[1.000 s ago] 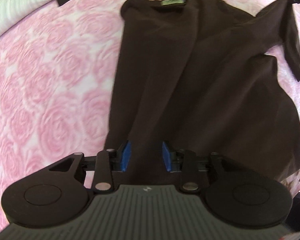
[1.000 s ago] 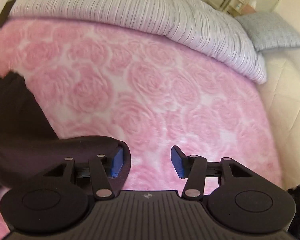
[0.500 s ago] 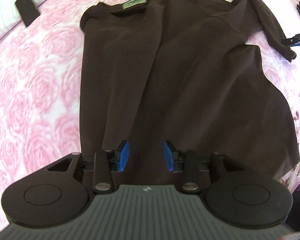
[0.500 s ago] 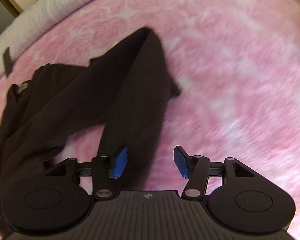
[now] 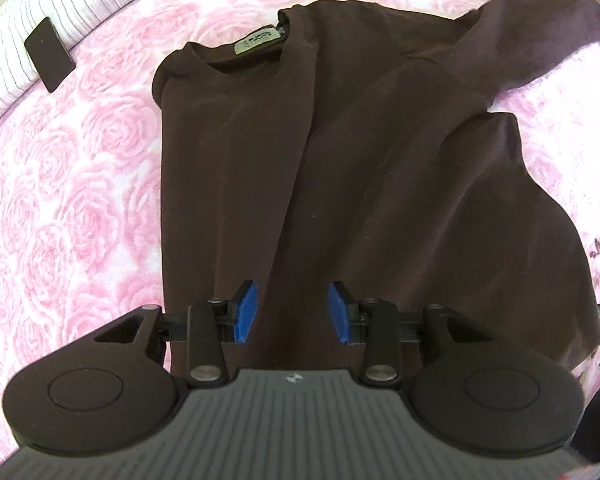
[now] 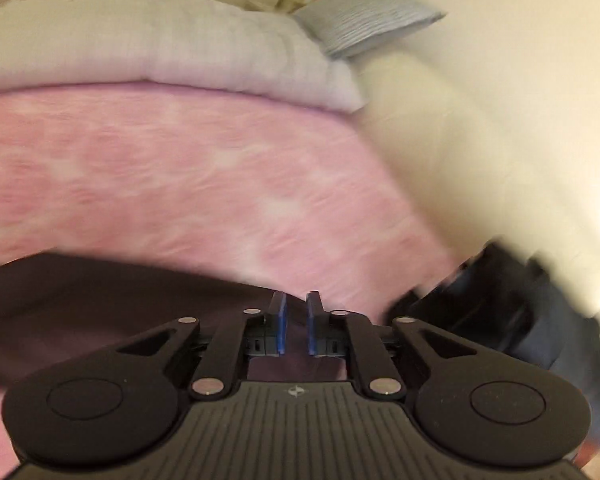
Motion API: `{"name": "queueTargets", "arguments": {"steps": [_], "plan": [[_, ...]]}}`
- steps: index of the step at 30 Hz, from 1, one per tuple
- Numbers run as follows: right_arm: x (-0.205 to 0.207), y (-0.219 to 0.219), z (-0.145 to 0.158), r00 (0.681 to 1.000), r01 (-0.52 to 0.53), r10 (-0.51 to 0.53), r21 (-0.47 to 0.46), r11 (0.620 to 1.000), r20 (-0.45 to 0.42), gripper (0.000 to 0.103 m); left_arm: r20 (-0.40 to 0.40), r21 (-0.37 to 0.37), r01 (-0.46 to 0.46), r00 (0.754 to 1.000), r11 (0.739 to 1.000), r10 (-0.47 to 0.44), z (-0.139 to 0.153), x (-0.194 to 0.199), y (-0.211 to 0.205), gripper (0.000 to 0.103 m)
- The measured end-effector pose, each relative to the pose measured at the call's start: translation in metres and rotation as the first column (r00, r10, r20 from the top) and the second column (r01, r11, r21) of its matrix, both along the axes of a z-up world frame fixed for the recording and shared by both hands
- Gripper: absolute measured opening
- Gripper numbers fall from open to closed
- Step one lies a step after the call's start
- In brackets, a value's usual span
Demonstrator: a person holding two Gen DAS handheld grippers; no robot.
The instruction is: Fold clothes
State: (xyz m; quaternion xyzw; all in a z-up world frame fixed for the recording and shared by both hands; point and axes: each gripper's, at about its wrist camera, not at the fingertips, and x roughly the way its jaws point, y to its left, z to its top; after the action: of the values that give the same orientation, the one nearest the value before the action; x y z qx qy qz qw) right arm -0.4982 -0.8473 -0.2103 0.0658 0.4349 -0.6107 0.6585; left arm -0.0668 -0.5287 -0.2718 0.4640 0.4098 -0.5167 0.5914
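The dark brown shirt (image 5: 360, 168) lies spread on the pink rose bedspread (image 5: 80, 184), collar at twelve o'clock with its label showing, and the left side already turned in over the body. The left gripper (image 5: 292, 312) hangs above the hem at six o'clock, jaws wide apart and holding nothing. What has changed in the last second is on the other side — the right gripper (image 6: 294, 326), open half a second ago, now has its jaws drawn close on the sleeve (image 5: 540, 28) and the sleeve rises toward two o'clock. The view is blurred, but I judge the sleeve is about to be folded inward.
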Motion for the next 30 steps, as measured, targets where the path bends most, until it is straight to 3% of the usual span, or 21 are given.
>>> {"name": "queueTargets", "arguments": {"steps": [5, 8, 10, 15, 19, 25, 30], "plan": [[0.028, 0.014, -0.005, 0.994, -0.071, 0.068, 0.028, 0.997, 0.091, 0.04, 0.014, -0.002, -0.013, 1.0, 1.0, 0.014, 0.001, 0.001, 0.006, 0.045], [0.058, 0.038, -0.019, 0.979, -0.138, 0.119, 0.108, 0.985, 0.164, 0.049, 0.03, -0.007, -0.046, 0.998, 0.999, 0.046, 0.001, 0.015, 0.013, 0.045], [0.085, 0.061, -0.026, 0.965, -0.195, 0.159, 0.165, 0.967, 0.21, 0.049, 0.041, -0.015, -0.068, 0.997, 0.998, 0.069, 0.001, 0.029, 0.016, 0.045], [0.153, 0.118, -0.042, 0.912, -0.341, 0.241, 0.291, 0.894, 0.331, 0.05, 0.043, -0.046, -0.129, 0.99, 0.991, 0.131, -0.011, 0.082, 0.018, 0.045], [0.208, 0.163, -0.052, 0.858, -0.455, 0.292, 0.362, 0.814, 0.422, 0.055, 0.01, -0.058, -0.121, 0.993, 0.991, 0.122, -0.036, 0.117, 0.013, 0.045], [0.308, 0.205, -0.05, 0.801, -0.569, 0.392, 0.371, 0.734, 0.452, 0.06, -0.078, -0.1, -0.068, 0.995, 0.993, 0.06, -0.067, 0.148, 0.013, 0.044], [0.391, 0.221, -0.058, 0.774, -0.615, 0.434, 0.386, 0.687, 0.461, 0.06, -0.12, -0.187, -0.084, 0.991, 0.979, 0.062, -0.065, 0.181, 0.014, 0.044]]}}
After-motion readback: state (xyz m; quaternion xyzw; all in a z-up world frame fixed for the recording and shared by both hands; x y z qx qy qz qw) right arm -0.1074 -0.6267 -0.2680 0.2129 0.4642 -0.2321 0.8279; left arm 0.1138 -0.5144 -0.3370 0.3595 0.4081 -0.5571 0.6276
